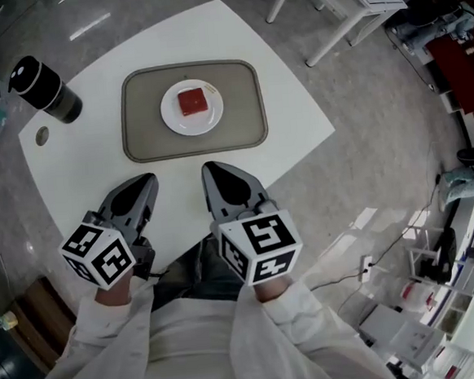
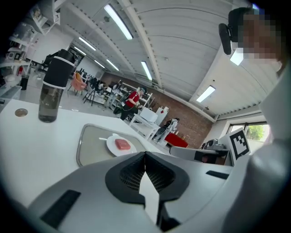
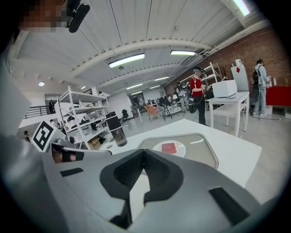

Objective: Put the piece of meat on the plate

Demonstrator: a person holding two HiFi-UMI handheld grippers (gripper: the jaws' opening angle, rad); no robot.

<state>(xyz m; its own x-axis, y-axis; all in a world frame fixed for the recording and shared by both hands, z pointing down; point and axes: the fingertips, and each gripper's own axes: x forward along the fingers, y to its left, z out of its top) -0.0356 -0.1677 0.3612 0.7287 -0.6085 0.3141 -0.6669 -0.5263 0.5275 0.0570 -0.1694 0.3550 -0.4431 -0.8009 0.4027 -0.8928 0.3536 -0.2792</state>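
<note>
Closest, left gripper [image 1: 147, 180] and right gripper [image 1: 211, 169], jaws clenched shut, empty, over near edge of surface [image 1: 81, 176]; farther off, piece of meat [image 1: 192, 101] resting on plate [image 1: 174, 121], on tray [image 1: 143, 139].

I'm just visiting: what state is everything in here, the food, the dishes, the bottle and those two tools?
tray: flat on the white table.
plate: flat at the tray's middle.
piece of meat: lying on the plate, ungripped.
bottle: upright, cap on.
left tool: shut, empty, short of the tray.
right tool: shut, empty, short of the tray.
</note>
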